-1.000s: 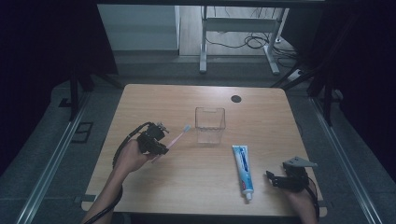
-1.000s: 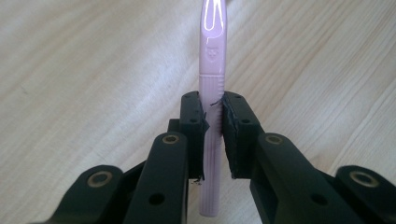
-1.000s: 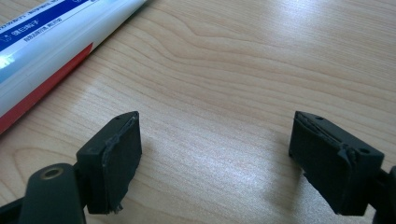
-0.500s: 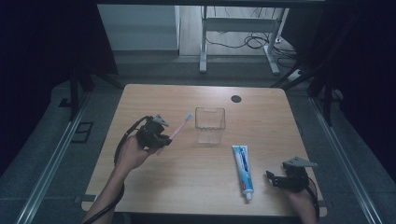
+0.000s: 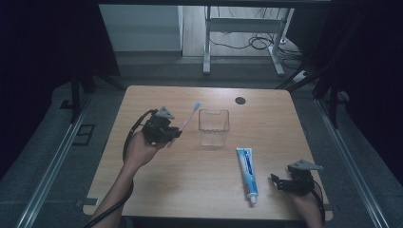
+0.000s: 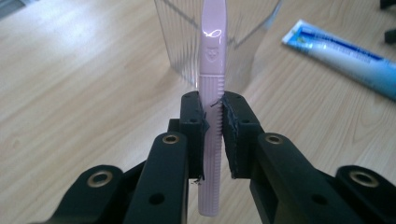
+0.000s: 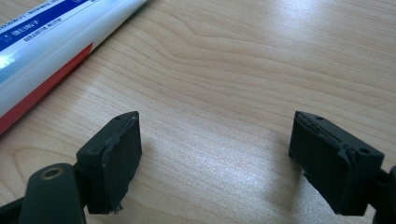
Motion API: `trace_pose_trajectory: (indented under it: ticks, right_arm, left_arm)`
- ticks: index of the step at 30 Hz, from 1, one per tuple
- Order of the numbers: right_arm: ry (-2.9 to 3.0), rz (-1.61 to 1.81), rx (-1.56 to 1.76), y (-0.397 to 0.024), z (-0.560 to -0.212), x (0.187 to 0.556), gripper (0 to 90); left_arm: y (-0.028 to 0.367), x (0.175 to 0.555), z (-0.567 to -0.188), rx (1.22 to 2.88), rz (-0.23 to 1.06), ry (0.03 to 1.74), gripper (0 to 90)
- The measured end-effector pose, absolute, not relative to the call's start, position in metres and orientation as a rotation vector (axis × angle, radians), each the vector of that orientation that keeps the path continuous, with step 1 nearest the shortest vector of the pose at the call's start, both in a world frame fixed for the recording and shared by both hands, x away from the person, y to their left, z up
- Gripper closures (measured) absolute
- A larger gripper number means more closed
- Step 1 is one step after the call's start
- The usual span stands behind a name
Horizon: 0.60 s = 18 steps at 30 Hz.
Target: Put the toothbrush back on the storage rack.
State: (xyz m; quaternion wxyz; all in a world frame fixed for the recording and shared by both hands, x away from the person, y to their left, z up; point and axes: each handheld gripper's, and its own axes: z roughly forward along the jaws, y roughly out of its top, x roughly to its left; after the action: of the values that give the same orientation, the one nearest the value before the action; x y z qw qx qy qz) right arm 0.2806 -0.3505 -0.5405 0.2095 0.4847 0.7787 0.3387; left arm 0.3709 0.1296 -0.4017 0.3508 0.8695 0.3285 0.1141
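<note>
Pink toothbrush [image 6: 213, 60] is clamped tight in my left gripper [image 6: 213, 135], jaws pinching the ribbed handle w/ the head end pointing up at the clear plastic cup [image 5: 214, 126]. From the high view the brush is lifted off the wooden tabletop [image 5: 190, 180], just beside the cup's left rim. My right gripper [image 7: 215, 158] rests low near the tabletop's front-right edge, jaws spread wide, holding nothing. Toothpaste tube [image 5: 248, 172] lies flat btw the two grippers, near the right one.
</note>
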Motion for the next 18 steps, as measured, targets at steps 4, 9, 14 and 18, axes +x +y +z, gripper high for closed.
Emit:
trace_pose_trajectory:
  ticks: [4,9,14,18]
  right_arm:
    - [2.166,0.942,1.345,-0.351,-0.541,0.281,16.8]
    - [2.166,0.943,1.344,-0.351,-0.541,0.281,16.7]
    - [2.166,0.943,1.344,-0.351,-0.541,0.281,16.7]
    - [2.166,0.943,1.344,-0.351,-0.541,0.281,16.7]
  left_arm:
    - [0.123,0.375,-0.396,2.230,0.305,0.841,79.2]
    - [0.114,0.379,-0.391,2.212,0.319,0.829,79.2]
    - [0.105,0.384,-0.388,2.190,0.320,0.819,79.2]
    - [0.098,0.389,-0.385,2.181,0.321,0.813,79.2]
